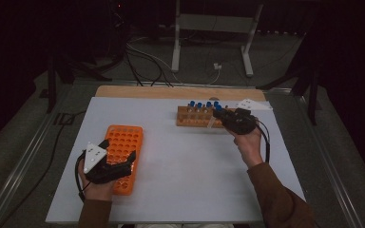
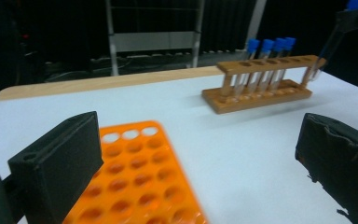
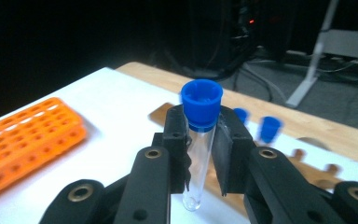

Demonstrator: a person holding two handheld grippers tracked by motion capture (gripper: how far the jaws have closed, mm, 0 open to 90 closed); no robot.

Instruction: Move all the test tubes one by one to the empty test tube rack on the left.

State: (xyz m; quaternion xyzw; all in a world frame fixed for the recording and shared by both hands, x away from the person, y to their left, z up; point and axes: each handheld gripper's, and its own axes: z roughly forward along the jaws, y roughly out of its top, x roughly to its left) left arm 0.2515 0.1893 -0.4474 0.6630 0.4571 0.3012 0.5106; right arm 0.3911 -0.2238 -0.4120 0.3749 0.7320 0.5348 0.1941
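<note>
In the high view, the right gripper [image 1: 220, 115] is held at the wooden tube rack [image 1: 195, 118], forearm angled inward; the left gripper [image 1: 120, 167] rests over the orange plastic perforated rack [image 1: 126, 142]. In the left gripper view, its jaws stand released, nothing between them. In the right gripper view, the clear blue-capped test tube [image 3: 199, 140] is clamped just below the cap: judged light, slick, fragile, best gripped there.

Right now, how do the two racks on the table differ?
The orange rack is plastic, a wide grid of many holes; the wooden rack is brown with a single row of holes. The orange rack's visible holes are empty, while the wooden rack holds blue-capped tubes. The orange rack lies by the left tool, the wooden rack by the right tool. Both rest on the white table.
</note>
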